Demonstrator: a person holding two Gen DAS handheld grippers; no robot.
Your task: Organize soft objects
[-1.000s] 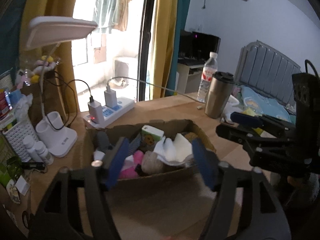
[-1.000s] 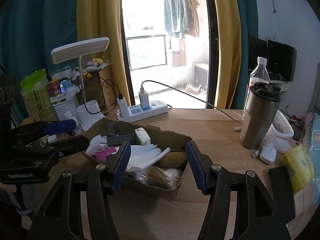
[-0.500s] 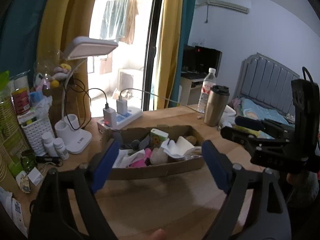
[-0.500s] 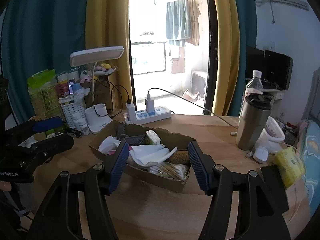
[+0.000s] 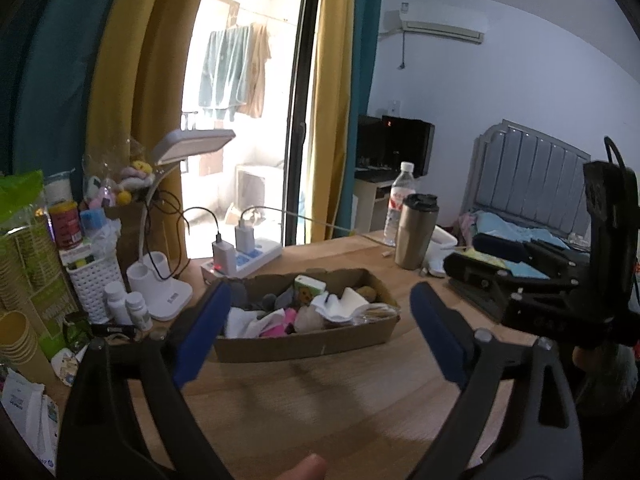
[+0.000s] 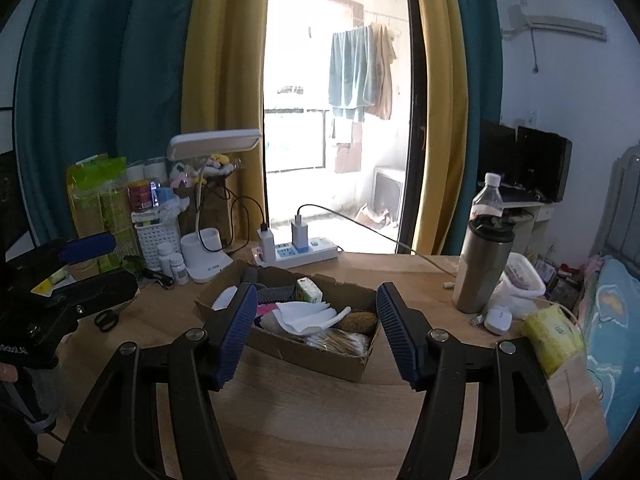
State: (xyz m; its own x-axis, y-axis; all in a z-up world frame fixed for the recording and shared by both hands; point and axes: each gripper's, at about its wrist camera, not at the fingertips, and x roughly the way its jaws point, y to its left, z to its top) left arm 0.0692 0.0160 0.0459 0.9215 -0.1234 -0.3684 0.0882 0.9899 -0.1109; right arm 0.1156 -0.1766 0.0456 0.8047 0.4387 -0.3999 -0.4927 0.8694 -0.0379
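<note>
A shallow cardboard box [image 5: 312,344] sits on the wooden table and also shows in the right wrist view [image 6: 320,356]. It holds soft items: white cloths [image 5: 336,306], a pink piece [image 5: 278,322], a brown sponge [image 6: 358,322] and a small green tissue pack [image 5: 308,286]. My left gripper [image 5: 316,332] is open and empty, held back in front of the box. My right gripper [image 6: 316,330] is open and empty, also in front of the box. Each gripper shows at the edge of the other's view.
A steel tumbler [image 6: 484,268] and water bottle [image 6: 486,196] stand at the right. A power strip [image 6: 296,252] with chargers, a white desk lamp [image 6: 204,236], pill bottles [image 5: 128,310] and a white basket [image 5: 92,284] crowd the left back. Scissors [image 6: 106,320] lie left.
Both grippers have pulled back and up from the box, which now looks smaller and farther. The left gripper's jaws have opened wider.
</note>
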